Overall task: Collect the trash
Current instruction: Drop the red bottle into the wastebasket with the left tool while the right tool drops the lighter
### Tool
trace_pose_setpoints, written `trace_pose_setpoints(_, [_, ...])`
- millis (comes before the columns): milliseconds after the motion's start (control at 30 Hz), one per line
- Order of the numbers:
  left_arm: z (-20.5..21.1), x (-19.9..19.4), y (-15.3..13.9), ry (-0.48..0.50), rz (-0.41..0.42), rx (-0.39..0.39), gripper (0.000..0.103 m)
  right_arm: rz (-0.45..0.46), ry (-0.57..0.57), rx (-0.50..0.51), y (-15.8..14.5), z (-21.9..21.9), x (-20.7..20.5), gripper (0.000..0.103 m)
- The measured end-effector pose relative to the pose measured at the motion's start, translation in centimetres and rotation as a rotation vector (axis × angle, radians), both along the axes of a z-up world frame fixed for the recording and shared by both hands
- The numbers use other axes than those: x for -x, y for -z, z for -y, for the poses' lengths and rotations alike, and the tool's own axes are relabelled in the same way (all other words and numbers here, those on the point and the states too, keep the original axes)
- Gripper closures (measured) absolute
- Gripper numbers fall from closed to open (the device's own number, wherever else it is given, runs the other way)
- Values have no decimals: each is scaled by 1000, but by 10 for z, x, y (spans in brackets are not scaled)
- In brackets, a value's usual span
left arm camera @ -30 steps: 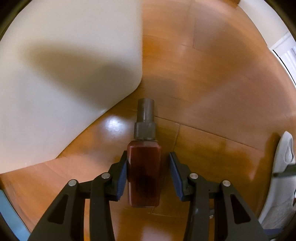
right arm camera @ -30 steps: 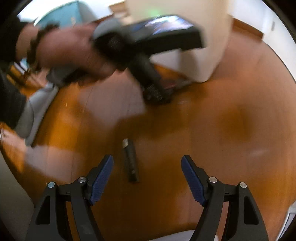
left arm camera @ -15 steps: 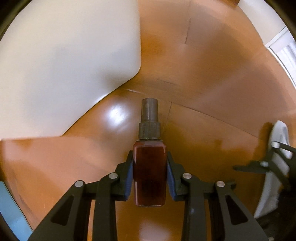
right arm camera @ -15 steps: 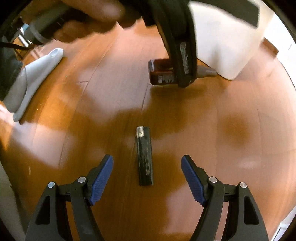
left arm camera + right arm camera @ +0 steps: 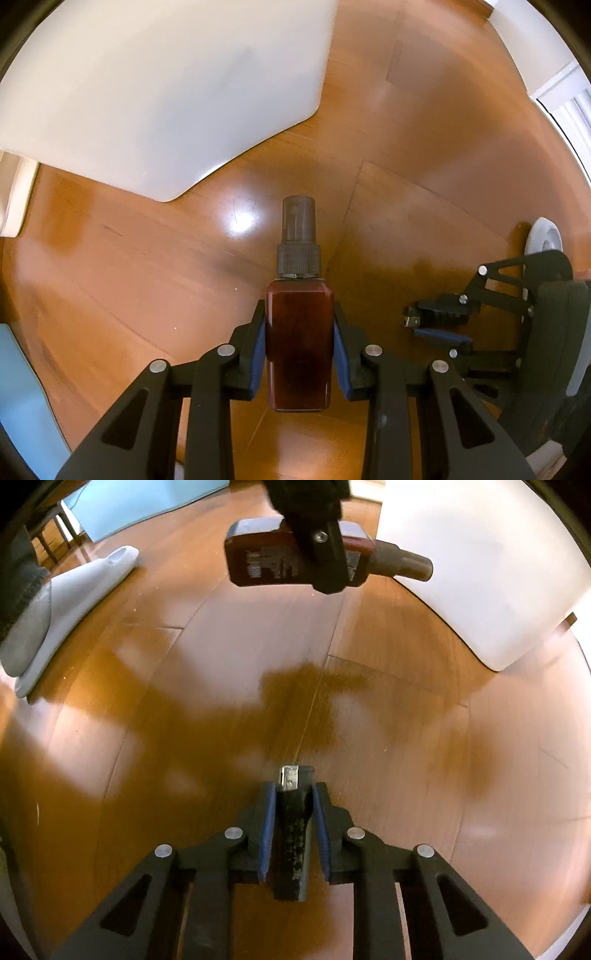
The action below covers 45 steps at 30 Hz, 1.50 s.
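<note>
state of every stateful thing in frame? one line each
left gripper: shut on the spray bottle
spray bottle: cap on, clamped at its body, off the floor
right gripper: fingers closing, lighter between them
lighter: lying on the wood floor, metal end pointing away from the gripper
slipper: on the floor, on a foot

Left gripper (image 5: pixel 299 354) holds spray bottle (image 5: pixel 299 332) above the floor (image 5: pixel 424 221), nozzle toward the bin (image 5: pixel 166 92); right gripper (image 5: pixel 293 834), to its right, straddles the lighter (image 5: pixel 293 842) on the floor, slipper (image 5: pixel 66 602) far left.
</note>
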<state>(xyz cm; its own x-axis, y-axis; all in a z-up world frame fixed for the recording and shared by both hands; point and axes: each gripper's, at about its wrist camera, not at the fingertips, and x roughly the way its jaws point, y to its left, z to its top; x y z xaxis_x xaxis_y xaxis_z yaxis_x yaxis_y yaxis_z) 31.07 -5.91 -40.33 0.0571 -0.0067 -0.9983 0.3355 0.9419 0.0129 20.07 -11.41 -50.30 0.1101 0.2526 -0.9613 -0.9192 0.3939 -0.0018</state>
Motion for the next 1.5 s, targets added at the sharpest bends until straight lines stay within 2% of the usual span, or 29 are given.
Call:
trace_pose_setpoints(67, [12, 4, 5, 9, 7, -1, 73, -16, 4, -5, -2, 0, -1, 84])
trace_pose_setpoints(133, [13, 8, -6, 24, 20, 1, 73, -7, -1, -19, -8, 1, 0, 85])
trace_pose_setpoints(267, [20, 15, -37, 47, 58, 7, 73, 11, 6, -49, -39, 12, 0, 85])
trace_pose_setpoints(367, [23, 13, -79, 59, 121, 20, 73, 24, 62, -56, -74, 37, -12, 85])
trace_pose_setpoints(533, [18, -13, -197, -6, 321, 189, 73, 66, 264, -96, -160, 92, -43, 85])
trace_pose_setpoints(600, [6, -39, -234, -52, 409, 199, 73, 91, 333, -126, -197, 110, -51, 84])
trace_pose_setpoints(633, [-1, -52, -240, -74, 423, 189, 73, 101, 358, -138, -212, 117, -56, 84])
trace_pose_setpoints(700, [-22, -90, -231, -146, 404, 127, 73, 117, 410, -169, -250, 130, -67, 84])
trace_pose_setpoints(833, [-60, -138, -168, -280, 256, 47, 73, 144, 432, -215, -307, 128, -88, 84])
trace_pose_setpoints(867, [-69, -145, -153, -320, 216, 59, 73, 143, 433, -228, -321, 124, -97, 84])
trace_pose_setpoints(933, [-82, -153, -141, -364, 172, 81, 73, 130, 438, -243, -335, 116, -109, 84])
trace_pose_setpoints(1033, [-83, -162, -126, -360, 120, 71, 73, 68, 463, -263, -349, 98, -141, 84])
trace_pose_setpoints(1133, [-76, -157, -140, -333, 141, 82, 73, 25, 487, -296, -355, 73, -172, 84])
trace_pose_setpoints(1233, [-89, -151, -166, -335, 194, 121, 73, -13, 508, -298, -358, 42, -208, 84])
trace_pose_setpoints(1300, [-103, -139, -181, -306, 208, 119, 73, -41, 527, -286, -353, 19, -235, 84])
trace_pose_setpoints(1400, [-118, -108, -195, -236, 180, 64, 73, -111, 570, -244, -332, -20, -275, 84])
trace_pose_setpoints(1500, [-132, -76, -216, -218, 185, 80, 73, -158, 604, -168, -303, -52, -304, 84])
